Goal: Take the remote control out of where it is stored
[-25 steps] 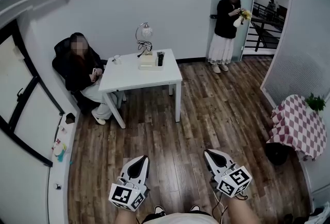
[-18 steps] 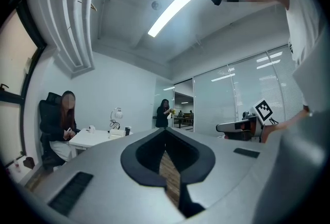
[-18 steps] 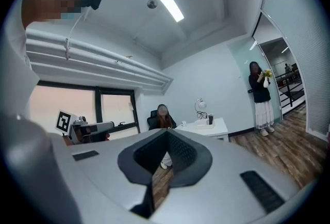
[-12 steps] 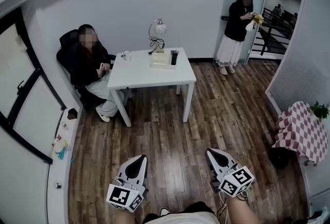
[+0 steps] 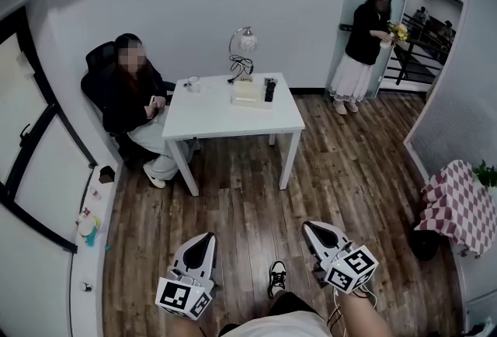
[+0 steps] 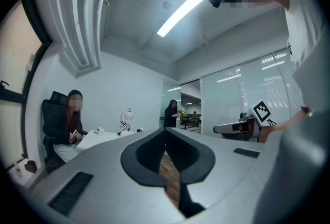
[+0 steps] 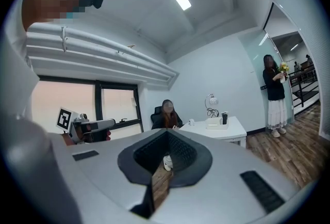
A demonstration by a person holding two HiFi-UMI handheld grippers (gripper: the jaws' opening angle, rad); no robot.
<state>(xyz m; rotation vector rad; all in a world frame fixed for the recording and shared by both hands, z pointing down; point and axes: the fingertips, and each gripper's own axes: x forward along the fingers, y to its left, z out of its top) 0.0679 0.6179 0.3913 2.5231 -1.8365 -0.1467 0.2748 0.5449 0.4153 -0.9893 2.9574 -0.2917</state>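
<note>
A black remote control [image 5: 269, 89] stands upright beside a cream box [image 5: 248, 92] at the far side of a white table [image 5: 225, 114]. In the right gripper view the remote control [image 7: 225, 117] shows as a small dark upright on the table. Both grippers hang low over the wooden floor, well short of the table. My left gripper [image 5: 203, 239] is shut and holds nothing. My right gripper [image 5: 311, 226] is shut and holds nothing too. Each gripper view shows its own jaws met at the tips: left gripper [image 6: 166, 130], right gripper [image 7: 166, 132].
A person [image 5: 128, 95] sits in a dark chair at the table's left. Another person [image 5: 365, 44] stands by the glass door at the back right. A lamp [image 5: 246, 40] stands behind the box. A table with a checked cloth [image 5: 462, 203] is at the right.
The table has come nearer and shifted right in the head view. A shoe now shows on the floor between the grippers. Both grippers stay shut and low.
</note>
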